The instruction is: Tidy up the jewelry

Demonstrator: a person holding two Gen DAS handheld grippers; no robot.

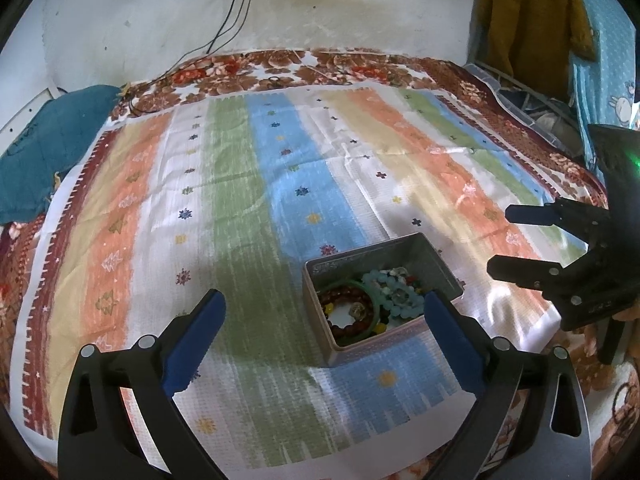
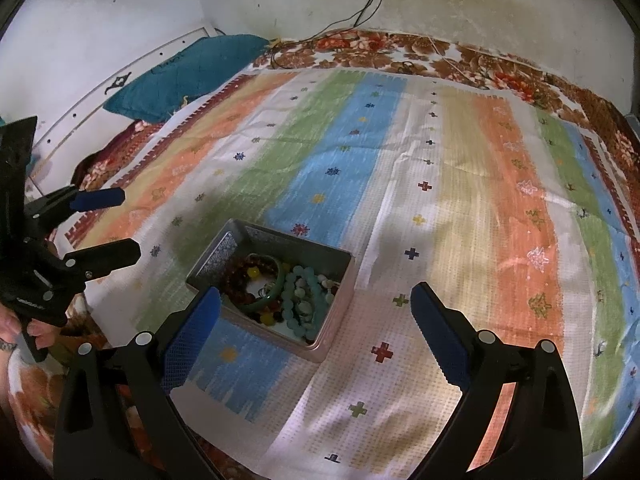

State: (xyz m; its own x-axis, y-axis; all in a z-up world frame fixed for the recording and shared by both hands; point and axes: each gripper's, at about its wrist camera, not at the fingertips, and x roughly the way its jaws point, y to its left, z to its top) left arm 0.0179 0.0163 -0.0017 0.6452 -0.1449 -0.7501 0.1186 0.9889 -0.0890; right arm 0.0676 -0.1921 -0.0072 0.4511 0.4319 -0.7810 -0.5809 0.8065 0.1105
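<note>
A grey metal tin (image 1: 404, 255) (image 2: 236, 240) stands open on the striped cloth. It holds a dark red bead bracelet (image 1: 344, 300) (image 2: 240, 276), a green bangle (image 1: 370, 292) (image 2: 278, 284), pale turquoise bead strings (image 1: 394, 292) (image 2: 304, 292) and small mixed beads. My left gripper (image 1: 325, 312) is open above the near side of the tin, its right finger over the tin's right corner. My right gripper (image 2: 316, 312) is open too, its left finger by the tin's near left wall. Neither holds anything. Each gripper shows in the other's view, the right one (image 1: 498, 240) and the left one (image 2: 130, 226).
A striped cloth (image 1: 256, 184) (image 2: 460, 184) covers a floral bedspread (image 1: 280, 68) (image 2: 400, 52). A teal pillow (image 1: 44, 148) (image 2: 184, 76) lies at the far left by the wall. Cables (image 1: 232, 20) hang from a wall socket. Clothes (image 1: 532, 20) hang at the right. A hand (image 2: 24, 328) holds the left gripper.
</note>
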